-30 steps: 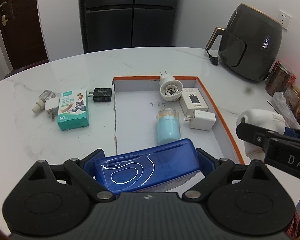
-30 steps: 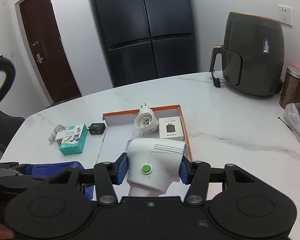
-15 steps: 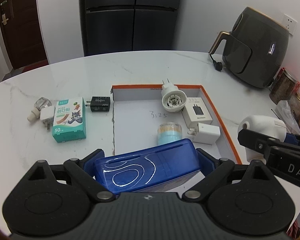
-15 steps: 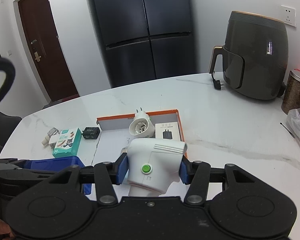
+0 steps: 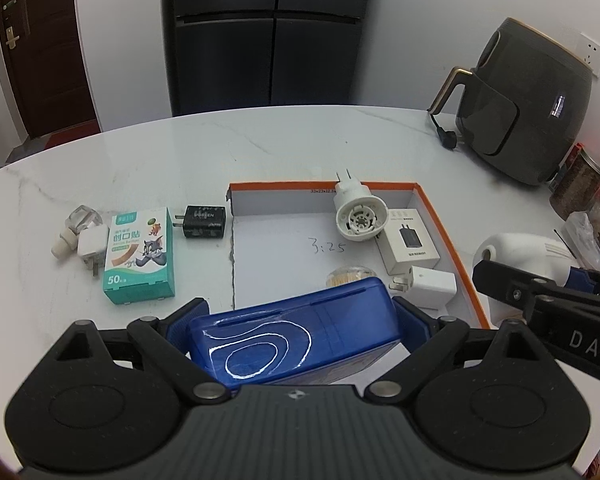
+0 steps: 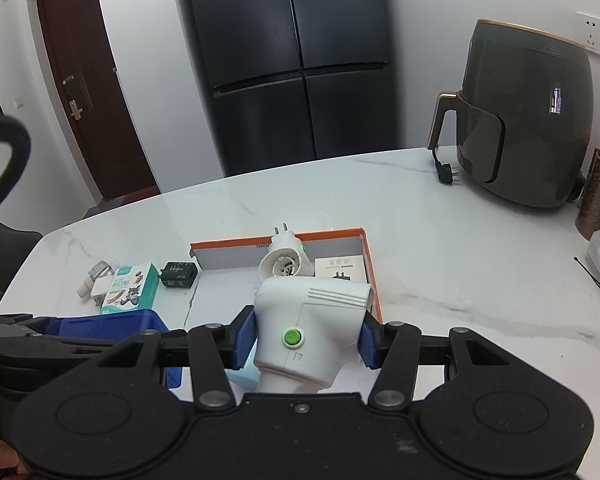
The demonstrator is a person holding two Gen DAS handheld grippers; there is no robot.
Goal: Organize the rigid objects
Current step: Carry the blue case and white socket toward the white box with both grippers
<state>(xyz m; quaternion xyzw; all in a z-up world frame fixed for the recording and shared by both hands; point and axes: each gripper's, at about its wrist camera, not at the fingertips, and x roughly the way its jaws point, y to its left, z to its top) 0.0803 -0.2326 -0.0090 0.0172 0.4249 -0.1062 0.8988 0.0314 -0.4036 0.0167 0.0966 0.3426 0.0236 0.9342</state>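
My left gripper (image 5: pixel 296 328) is shut on a blue plastic box (image 5: pixel 292 340), held over the near edge of the orange-rimmed cardboard tray (image 5: pixel 452 240). Beside it on the right, my right gripper (image 6: pixel 306 338) is shut on a white handheld device with a green button (image 6: pixel 308 328); the same white device (image 5: pixel 516 252) shows in the left wrist view. In the tray lie a white round plug adapter (image 5: pixel 360 216), a white charger box (image 5: pixel 410 240), a white charger (image 5: pixel 430 286) and a swab tub (image 5: pixel 350 274), half hidden behind the blue box.
Left of the tray on the marble table (image 5: pixel 140 160) lie a black charger (image 5: pixel 204 222), a teal plaster box (image 5: pixel 140 254) and a small white plug with a clear bottle (image 5: pixel 80 236). A dark air fryer (image 5: pixel 536 108), jars and bags stand at the right.
Both grippers have drawn back toward the near table edge with their loads, so the tray and loose items look farther away. The swab tub is now mostly hidden behind the blue box.
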